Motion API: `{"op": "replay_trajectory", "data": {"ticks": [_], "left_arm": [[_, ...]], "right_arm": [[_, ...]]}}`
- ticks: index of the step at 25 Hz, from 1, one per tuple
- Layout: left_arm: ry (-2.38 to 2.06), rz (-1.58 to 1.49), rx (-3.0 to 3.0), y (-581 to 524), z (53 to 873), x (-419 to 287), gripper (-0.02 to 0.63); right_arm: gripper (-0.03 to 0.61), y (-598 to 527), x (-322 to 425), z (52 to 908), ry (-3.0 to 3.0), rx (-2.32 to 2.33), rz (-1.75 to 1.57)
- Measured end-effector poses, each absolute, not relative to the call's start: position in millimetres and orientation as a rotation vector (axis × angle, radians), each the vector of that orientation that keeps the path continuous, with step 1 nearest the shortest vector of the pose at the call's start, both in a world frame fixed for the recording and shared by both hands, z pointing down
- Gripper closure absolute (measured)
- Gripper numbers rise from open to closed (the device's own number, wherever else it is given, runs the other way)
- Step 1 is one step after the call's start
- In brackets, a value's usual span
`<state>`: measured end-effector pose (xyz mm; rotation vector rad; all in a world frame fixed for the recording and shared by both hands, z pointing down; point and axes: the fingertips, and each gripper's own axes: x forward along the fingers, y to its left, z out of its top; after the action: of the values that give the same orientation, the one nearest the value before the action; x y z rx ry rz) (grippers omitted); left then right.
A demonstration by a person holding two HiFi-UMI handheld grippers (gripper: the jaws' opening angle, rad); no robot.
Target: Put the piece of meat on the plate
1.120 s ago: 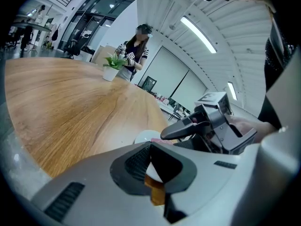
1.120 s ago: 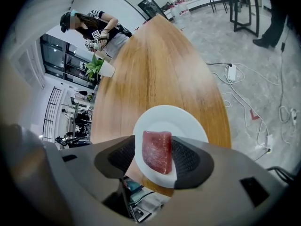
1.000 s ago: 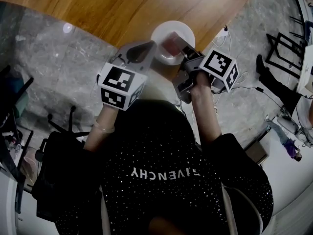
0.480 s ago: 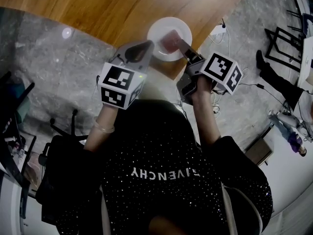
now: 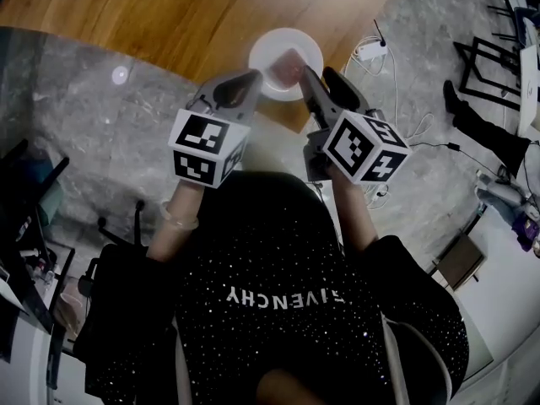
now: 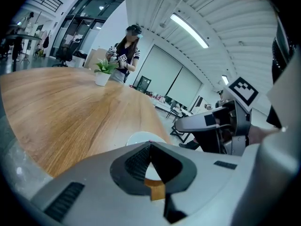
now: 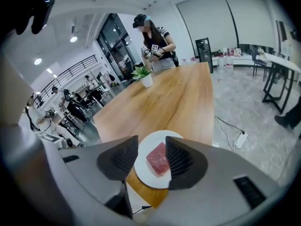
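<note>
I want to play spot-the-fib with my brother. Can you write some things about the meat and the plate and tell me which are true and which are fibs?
1. The pinkish-red piece of meat lies on the round white plate. True.
2. The right gripper squeezes the meat. False: its jaws stand apart and have just been closing a little, with the meat below them on the plate, not between them.
3. The plate sits on the wooden table. True.
4. The left gripper holds the green potted plant. False: it is shut and empty, and the plant stands far off on the table.
</note>
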<state>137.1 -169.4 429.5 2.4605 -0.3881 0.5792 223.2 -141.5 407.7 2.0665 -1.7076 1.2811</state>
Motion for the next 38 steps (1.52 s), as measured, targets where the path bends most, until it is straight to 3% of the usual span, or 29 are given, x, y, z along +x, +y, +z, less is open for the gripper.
{"op": "replay_trajectory", "data": {"ticks": [2, 3, 7, 13, 38], "left_arm": [[-0.384, 0.582, 2.482, -166.9, 422.3, 137.4, 0.604], [-0.382, 0.585, 2.489, -164.8, 419.3, 137.3, 0.604], [-0.356, 0.61, 2.513, -155.1, 412.3, 136.4, 0.604], [-0.316, 0.627, 2.58, -135.1, 393.2, 144.2, 0.604], [-0.291, 0.55, 2.795, -122.3, 347.3, 160.4, 0.604]], "right_arm": [[0.453, -137.9, 219.6, 397.5, -1.744, 2.087, 1.187], [0.53, -134.7, 219.2, 393.1, -1.748, 2.098, 1.139], [0.566, -122.6, 215.2, 381.3, -1.733, 2.108, 0.952], [0.568, -105.0, 205.5, 363.2, -1.75, 2.074, 0.717], [0.569, -89.0, 205.7, 346.2, -1.695, 2.146, 0.508]]}}
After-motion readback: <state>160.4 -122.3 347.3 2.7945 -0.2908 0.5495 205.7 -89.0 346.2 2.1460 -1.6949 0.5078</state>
